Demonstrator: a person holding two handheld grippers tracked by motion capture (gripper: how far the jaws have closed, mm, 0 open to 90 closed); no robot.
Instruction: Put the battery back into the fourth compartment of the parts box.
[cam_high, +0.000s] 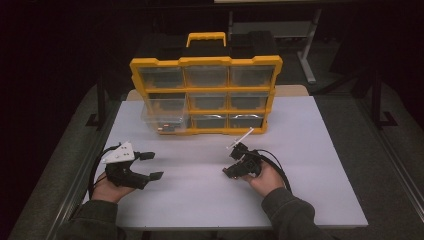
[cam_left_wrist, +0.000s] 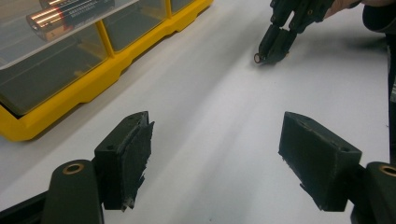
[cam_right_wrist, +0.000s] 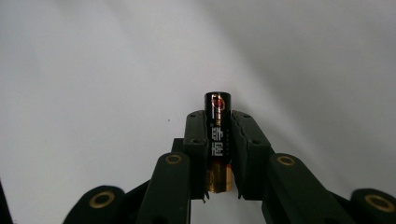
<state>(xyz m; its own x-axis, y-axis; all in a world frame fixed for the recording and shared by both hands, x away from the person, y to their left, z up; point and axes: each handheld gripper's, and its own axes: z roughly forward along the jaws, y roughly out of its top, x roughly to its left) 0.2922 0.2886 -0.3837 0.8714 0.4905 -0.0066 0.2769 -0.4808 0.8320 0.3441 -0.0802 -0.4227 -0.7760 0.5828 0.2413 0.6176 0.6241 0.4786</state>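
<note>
My right gripper (cam_right_wrist: 218, 154) is clamped on a black and gold cylindrical battery (cam_right_wrist: 218, 140), whose length runs along the jaws so that its black end sticks out past the tips while its gold end sits back between them. In the high view this right gripper (cam_high: 231, 171) lies low over the white rectangular table (cam_high: 320, 165), right of centre, its tips pointing toward my left side; the battery (cam_left_wrist: 258, 58) shows from the left gripper view as a small round end at those tips, close above the table surface. My left gripper (cam_left_wrist: 217, 161) stands wide open with nothing between its black pads, and it hovers over the table's left part (cam_high: 150, 165), well apart from the right one. Behind both, at the far side of the table, stands a yellow plastic organiser case with clear drawers (cam_high: 206, 95), three rows of three. Its lower left drawer (cam_high: 165, 120) is pulled forward, and batteries (cam_left_wrist: 70, 11) lie inside it.
</note>
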